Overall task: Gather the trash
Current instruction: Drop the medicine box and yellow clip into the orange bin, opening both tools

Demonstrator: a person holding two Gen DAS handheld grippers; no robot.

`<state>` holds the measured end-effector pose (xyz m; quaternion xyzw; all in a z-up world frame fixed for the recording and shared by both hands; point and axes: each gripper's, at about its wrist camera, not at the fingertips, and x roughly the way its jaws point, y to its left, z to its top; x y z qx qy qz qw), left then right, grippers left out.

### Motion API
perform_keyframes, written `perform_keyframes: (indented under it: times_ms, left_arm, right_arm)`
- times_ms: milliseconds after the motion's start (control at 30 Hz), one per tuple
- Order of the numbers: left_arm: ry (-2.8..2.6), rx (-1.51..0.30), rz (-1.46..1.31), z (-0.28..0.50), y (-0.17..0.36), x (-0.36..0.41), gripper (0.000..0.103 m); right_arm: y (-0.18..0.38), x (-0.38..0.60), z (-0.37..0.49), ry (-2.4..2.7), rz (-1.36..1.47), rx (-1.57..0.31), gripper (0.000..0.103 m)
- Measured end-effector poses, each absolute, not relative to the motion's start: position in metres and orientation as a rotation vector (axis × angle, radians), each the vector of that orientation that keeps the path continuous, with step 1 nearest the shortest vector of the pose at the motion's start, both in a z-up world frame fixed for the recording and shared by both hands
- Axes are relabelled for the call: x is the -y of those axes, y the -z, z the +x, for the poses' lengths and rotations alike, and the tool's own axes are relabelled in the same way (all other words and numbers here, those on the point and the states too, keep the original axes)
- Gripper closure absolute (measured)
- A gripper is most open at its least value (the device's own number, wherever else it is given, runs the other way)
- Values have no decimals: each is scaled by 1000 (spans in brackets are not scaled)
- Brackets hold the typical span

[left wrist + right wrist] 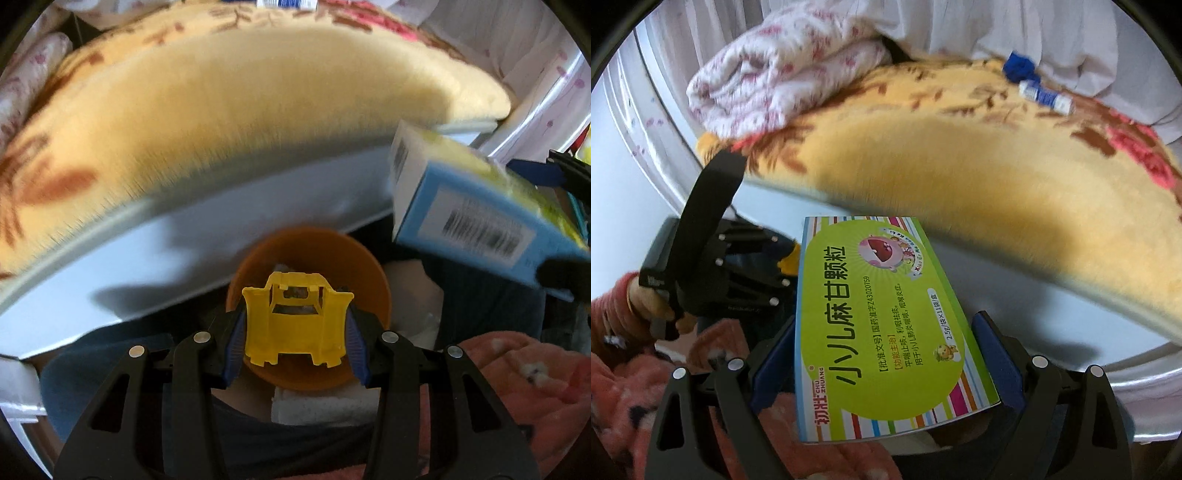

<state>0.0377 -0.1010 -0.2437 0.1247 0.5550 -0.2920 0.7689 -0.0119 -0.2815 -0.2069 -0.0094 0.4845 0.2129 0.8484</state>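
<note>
My left gripper (295, 325) is shut on a yellow plastic piece (295, 332), its blue pads pressing both sides. Right below it stands an orange bin (369, 266) with some scraps inside. My right gripper (886, 332) is shut on a green and blue medicine box (886, 295) with striped edges. In the left wrist view that box (472, 206) hangs at the right, above and beside the bin. In the right wrist view the left gripper (786, 258) shows at the left, held by a hand (650, 306), with a bit of the yellow piece (788, 260) at its tip.
A bed with a yellow floral fleece blanket (258, 110) and a white frame (184, 251) fills the far side. On it lie a folded flowered quilt (783, 74), a small blue and white box (1047, 96) and a blue scrap (1019, 66). Pink fleece clothing (517, 387) is near me.
</note>
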Motion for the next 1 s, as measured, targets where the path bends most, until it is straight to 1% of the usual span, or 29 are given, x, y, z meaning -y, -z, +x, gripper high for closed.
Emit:
perform_keyframes:
  times_ms: [367,600,833,867,933,967,1000]
  left_arm:
    - [579,-1375,294,44,303,106,58]
    - [561,-1446,300,48,324,108,58]
    - [561,-1471,307,48,335,108,58]
    - [558,-1471,305,50,335,107,56]
    - [544,-1475,294,52,335,106,37]
    - [534,-1470,287,53,335,104,26]
    - [532,-1463,282,54,334,103,25]
  right_arm:
    - [284,270,10,-442,-22,-1236,13]
    - [308,264,20,-430,-16,-1291,13]
    - [320,258,25,-419,6,-1326,13]
    - [321,258,25,-420,18,-1329,12]
    - [322,260,27,-419,38,-1333,12]
    - [322,262,27,-420,53,-1331,12]
    - [321,262,30,-418,61,-1330,11]
